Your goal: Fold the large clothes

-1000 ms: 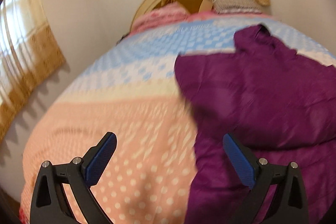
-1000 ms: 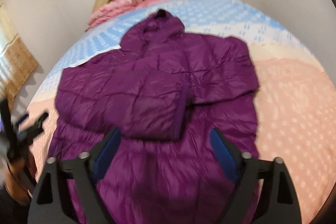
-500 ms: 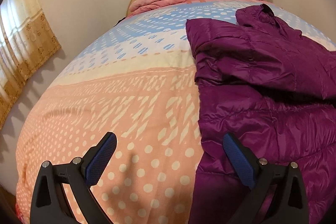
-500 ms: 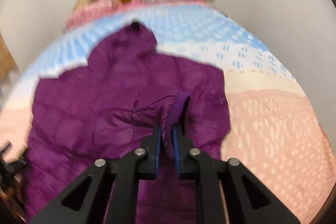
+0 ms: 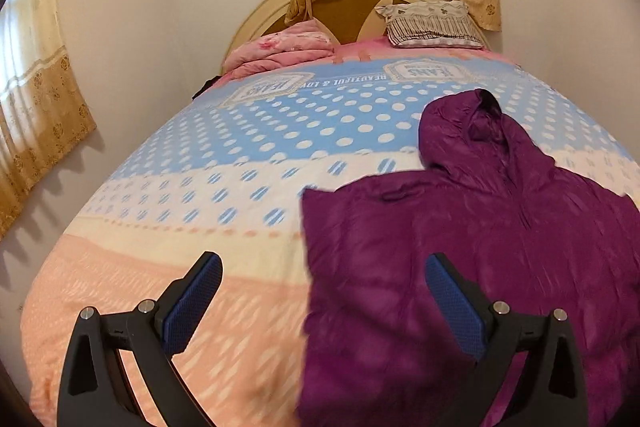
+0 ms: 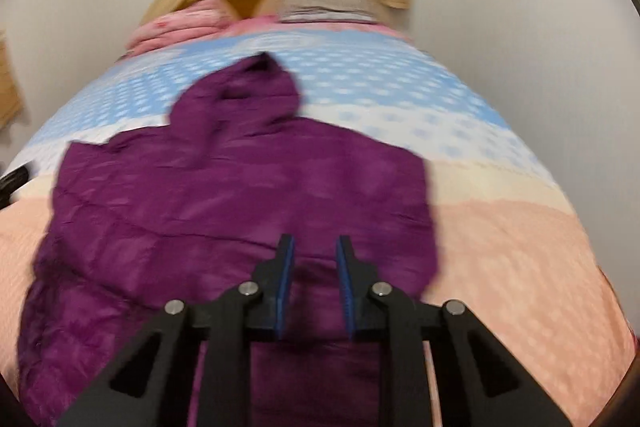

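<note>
Purple quilted puffer jacket with hood (image 6: 240, 195) on bed (image 5: 180, 267): judged light, slick, puffy; pinch hem or seams. Right tool (image 6: 313, 283) nearly closed, opening, nothing clearly pinched; left tool (image 5: 320, 307) wide open, empty.

We carry two matte black plastic tools, left tool (image 5: 323, 299) and right tool (image 6: 314, 285), each with ribbed blue pads (image 5: 454, 301) and silver pivot screws (image 6: 380, 289).

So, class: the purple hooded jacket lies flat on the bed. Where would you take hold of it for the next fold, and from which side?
Probably grip the purple jacket at its bare left side edge; it lies flat on the bedspread, hood toward the headboard. Come in from the left with the left gripper, wide open there. The right gripper is opening over the body, nothing visibly pinched.
</note>
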The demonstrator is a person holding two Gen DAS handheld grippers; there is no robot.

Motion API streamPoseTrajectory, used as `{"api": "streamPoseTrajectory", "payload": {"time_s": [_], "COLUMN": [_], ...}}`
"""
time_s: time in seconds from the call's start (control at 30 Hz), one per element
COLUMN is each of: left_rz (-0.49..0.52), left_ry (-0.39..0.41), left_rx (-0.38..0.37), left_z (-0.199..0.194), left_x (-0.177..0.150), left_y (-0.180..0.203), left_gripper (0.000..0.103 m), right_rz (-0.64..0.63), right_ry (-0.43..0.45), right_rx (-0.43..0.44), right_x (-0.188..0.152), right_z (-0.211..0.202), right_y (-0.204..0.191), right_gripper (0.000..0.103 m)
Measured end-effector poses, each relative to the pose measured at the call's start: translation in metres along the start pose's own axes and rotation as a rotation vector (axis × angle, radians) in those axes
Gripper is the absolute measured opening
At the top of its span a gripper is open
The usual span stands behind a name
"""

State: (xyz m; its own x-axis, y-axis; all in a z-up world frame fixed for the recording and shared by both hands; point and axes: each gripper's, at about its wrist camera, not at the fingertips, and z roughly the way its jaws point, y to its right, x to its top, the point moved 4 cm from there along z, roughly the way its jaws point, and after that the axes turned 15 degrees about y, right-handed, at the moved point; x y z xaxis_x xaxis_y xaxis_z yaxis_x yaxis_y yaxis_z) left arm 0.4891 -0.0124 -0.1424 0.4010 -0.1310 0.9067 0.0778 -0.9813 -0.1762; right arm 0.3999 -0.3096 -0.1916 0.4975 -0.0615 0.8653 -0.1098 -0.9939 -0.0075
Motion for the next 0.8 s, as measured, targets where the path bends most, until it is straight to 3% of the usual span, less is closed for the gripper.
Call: {"api": "streamPoseTrajectory", "payload": {"time_s": [0.1, 0.17, 0.23, 0.33, 0.67, 0.73, 0.8], "left_rz": [0.039, 0.075, 0.046, 0.036, 0.073, 0.080, 0.028], "left_ry": [-0.081, -0.143, -0.182, -0.175, -0.161, -0.147, -0.079], "left_rx": [0.038, 0.081, 0.055, 0.053, 0.072, 0.077, 0.023], "left_z": [0.038, 0.061, 0.073, 0.072, 0.069, 0.059, 0.041], "left_x": [-0.021, -0.047, -0.068, -0.069, -0.068, -0.055, -0.031], "left_y": [0.015, 0.019, 0.019, 0.018, 0.024, 0.021, 0.015], "left_gripper": [0.101, 0.101, 0.102, 0.102, 0.102, 0.102, 0.102], "right_rz": [0.073, 0.057, 0.035, 0.043, -0.015, 0.018, 0.068], "right_ry": [-0.032, -0.055, -0.070, -0.075, -0.089, -0.058, 0.022], "right_rx": [0.037, 0.025, 0.018, 0.021, -0.011, 0.001, -0.003], "right_x": [-0.007, -0.016, -0.028, -0.043, -0.041, -0.031, -0.013], "right_z": [0.026, 0.044, 0.051, 0.056, 0.057, 0.045, 0.027], "right_y": [0.002, 0.004, 0.004, 0.004, -0.004, 0.001, 0.011], "right_gripper": [0.023, 0.023, 0.021, 0.021, 0.021, 0.021, 0.022]}}
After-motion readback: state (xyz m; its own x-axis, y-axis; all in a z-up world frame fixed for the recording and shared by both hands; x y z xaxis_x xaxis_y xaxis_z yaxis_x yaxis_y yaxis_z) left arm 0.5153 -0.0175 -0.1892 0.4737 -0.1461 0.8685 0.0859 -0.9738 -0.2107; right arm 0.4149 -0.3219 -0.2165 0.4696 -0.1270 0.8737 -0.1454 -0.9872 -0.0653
